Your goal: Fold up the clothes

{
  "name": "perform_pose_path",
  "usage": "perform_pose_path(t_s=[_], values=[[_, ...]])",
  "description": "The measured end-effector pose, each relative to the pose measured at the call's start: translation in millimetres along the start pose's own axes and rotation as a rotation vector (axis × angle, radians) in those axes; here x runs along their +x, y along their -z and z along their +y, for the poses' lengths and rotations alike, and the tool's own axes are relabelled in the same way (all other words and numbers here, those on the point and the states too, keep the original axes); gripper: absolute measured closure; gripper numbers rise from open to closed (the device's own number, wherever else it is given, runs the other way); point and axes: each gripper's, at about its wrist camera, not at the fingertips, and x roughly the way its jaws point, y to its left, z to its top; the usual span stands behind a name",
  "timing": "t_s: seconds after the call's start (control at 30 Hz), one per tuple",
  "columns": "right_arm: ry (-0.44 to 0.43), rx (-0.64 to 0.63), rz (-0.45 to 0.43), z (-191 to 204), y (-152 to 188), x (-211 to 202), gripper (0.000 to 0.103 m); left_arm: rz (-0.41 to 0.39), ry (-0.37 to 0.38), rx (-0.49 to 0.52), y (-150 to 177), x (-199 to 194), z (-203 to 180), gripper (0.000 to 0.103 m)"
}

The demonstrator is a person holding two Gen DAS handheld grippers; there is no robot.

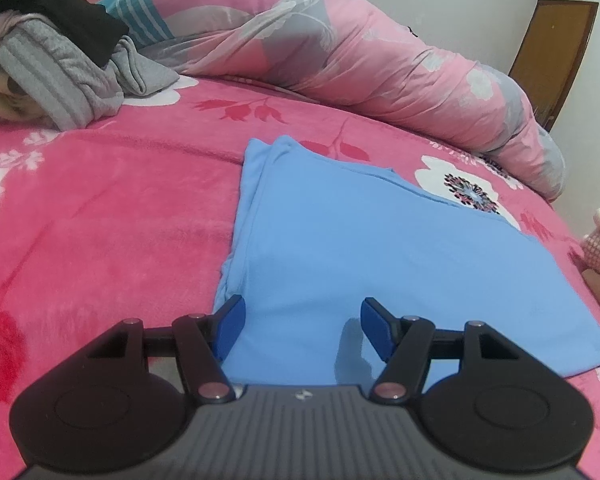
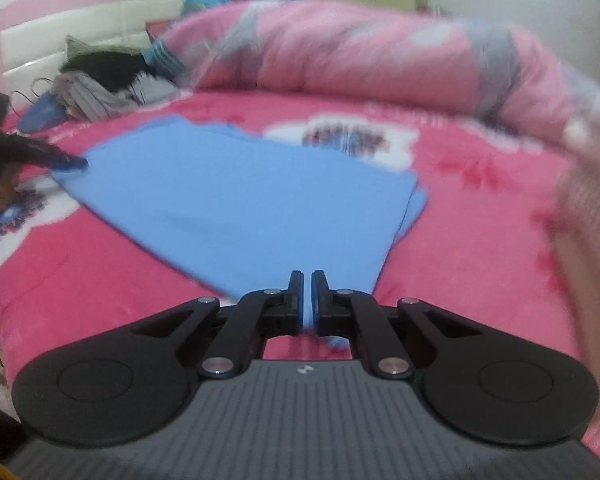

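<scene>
1. The light blue garment (image 1: 352,248) lies smooth and flat, folded over, near the bed's (image 1: 120,208) front edge.
2. The left hand-held gripper (image 1: 302,330) hovers half open, empty.
3. The right hand-held gripper (image 2: 307,300) pinches the garment's near corner.

Even, soft indoor light; left-wrist view sharp, with a faint shadow under the left claw (image 1: 302,330). Right-wrist view motion-blurred; fisheye bends and darkens corners.
</scene>
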Motion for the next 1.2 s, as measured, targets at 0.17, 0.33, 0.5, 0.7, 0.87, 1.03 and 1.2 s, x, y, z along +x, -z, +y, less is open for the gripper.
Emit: perform_pose_path(t_s=[0.17,0.33,0.5,0.7,0.87,1.03,1.2], values=[[0.069,0.224,0.053,-30.9,24.9,-10.3,0.102,-0.001,0.037,-0.011,-0.3,-0.8,6.7,0.038],[0.099,0.207,-0.007,-11.7,-4.6,-40.9,0.098,0.01,0.07,-0.046,-3.2,-4.2,13.8,0.038],[-0.008,0.047,-0.101,49.8,-57.6,-31.0,0.098,0.009,0.063,-0.087,-10.2,-20.7,23.9,0.037],[-0.235,-0.153,-0.115,146.2,-101.0,20.9,0.098,0.025,-0.053,-0.113,-12.5,-34.2,60.7,0.035],[-0.338,-0.307,-0.106,239.7,-124.5,75.5,0.095,-0.004,-0.053,-0.194,-22.9,-47.8,84.6,0.035],[-0.333,-0.467,-0.075,319.0,-122.2,115.3,0.075,0.028,-0.061,-0.253,-36.0,-46.8,101.5,0.035],[-0.269,-0.569,-0.038,360.0,-112.4,143.0,0.075,0.036,-0.046,-0.268,-45.2,-39.9,107.4,0.035]])
